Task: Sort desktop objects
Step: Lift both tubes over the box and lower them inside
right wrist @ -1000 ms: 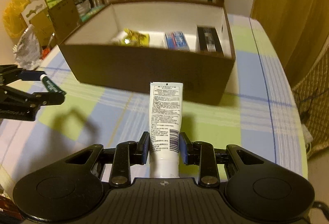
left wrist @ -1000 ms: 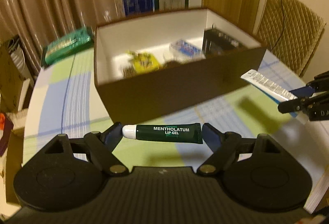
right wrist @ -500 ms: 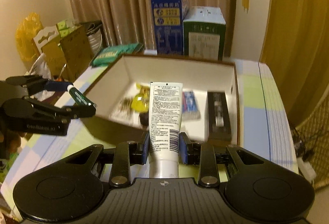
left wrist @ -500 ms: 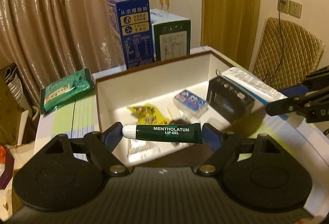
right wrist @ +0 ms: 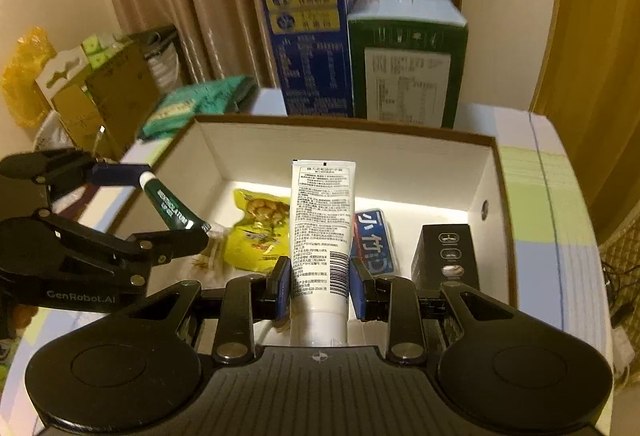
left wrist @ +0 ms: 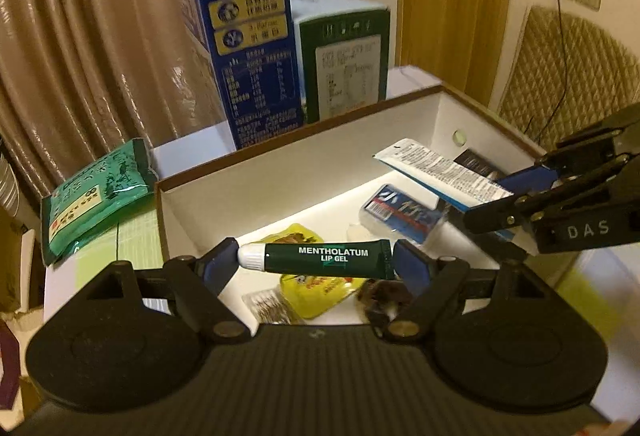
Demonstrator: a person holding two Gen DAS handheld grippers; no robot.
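Observation:
My left gripper (left wrist: 316,260) is shut lengthwise on a dark green lip gel tube (left wrist: 320,257), cap to the left, and hangs over the open brown box (left wrist: 280,159). My right gripper (right wrist: 318,282) is shut on a white tube (right wrist: 322,228) with printed text, which sticks forward over the same box (right wrist: 496,179). Each gripper shows in the other's view: the right gripper (left wrist: 508,191) with the white tube (left wrist: 440,171), the left gripper (right wrist: 174,209) with the lip gel tube (right wrist: 172,209). Inside the box lie a yellow snack packet (right wrist: 258,232), a blue packet (right wrist: 372,240) and a black box (right wrist: 446,256).
Behind the box stand a blue carton (left wrist: 248,59) and a green carton (left wrist: 344,63). A green pack (left wrist: 94,195) lies on the table at the left. Curtains hang behind; cardboard boxes and bags (right wrist: 80,91) are stacked left of the table. A quilted chair (left wrist: 568,75) stands at the right.
Both grippers have moved forward from in front of the box to above its open top, each still holding its tube. The box's inside now fills the lower view.

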